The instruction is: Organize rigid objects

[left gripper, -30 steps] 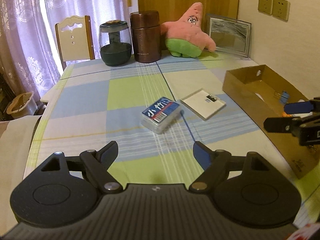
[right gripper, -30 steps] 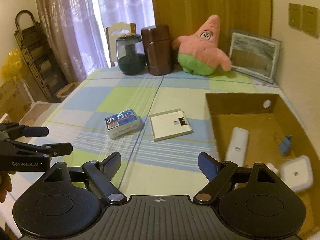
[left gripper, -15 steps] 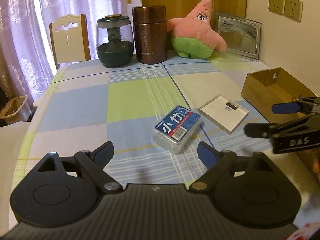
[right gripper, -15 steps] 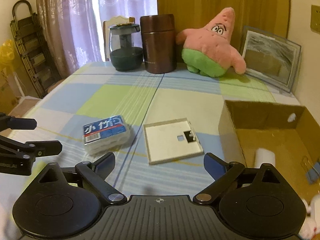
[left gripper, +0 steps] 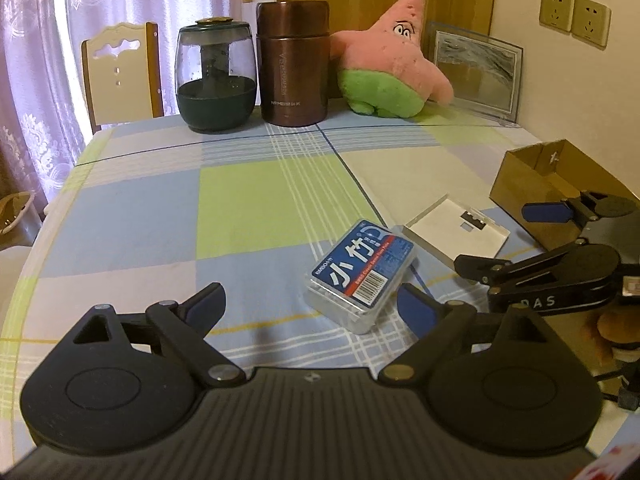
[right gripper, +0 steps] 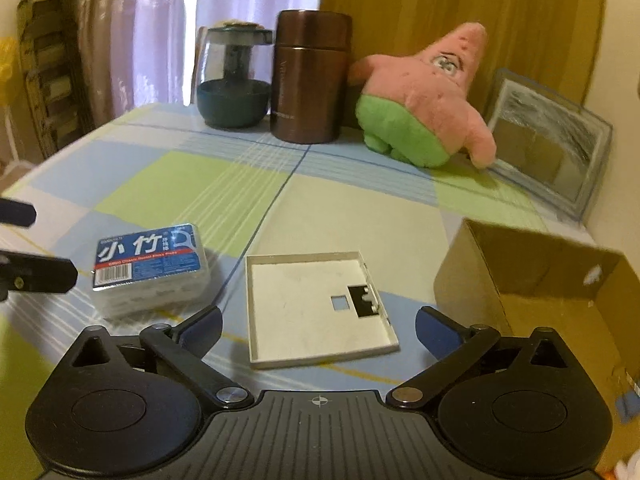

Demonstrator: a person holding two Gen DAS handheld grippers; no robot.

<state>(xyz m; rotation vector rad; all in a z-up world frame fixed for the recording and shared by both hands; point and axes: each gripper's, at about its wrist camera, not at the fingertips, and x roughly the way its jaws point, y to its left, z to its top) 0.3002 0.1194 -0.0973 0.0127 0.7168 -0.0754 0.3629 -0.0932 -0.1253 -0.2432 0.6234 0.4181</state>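
at the table's far edge stood a dark green glass teapot (left gripper: 216,80), a tall brown metal flask (left gripper: 293,64), a pink-and-green star plush toy (left gripper: 390,68) and a glass-framed picture (left gripper: 474,72).

Blue-labelled box (left gripper: 360,276) before opening left claw (left gripper: 310,306)

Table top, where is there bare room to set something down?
Free: the table left of the floss box, up to the glass jar. Crowded: floss box, white tray and cardboard box close together.
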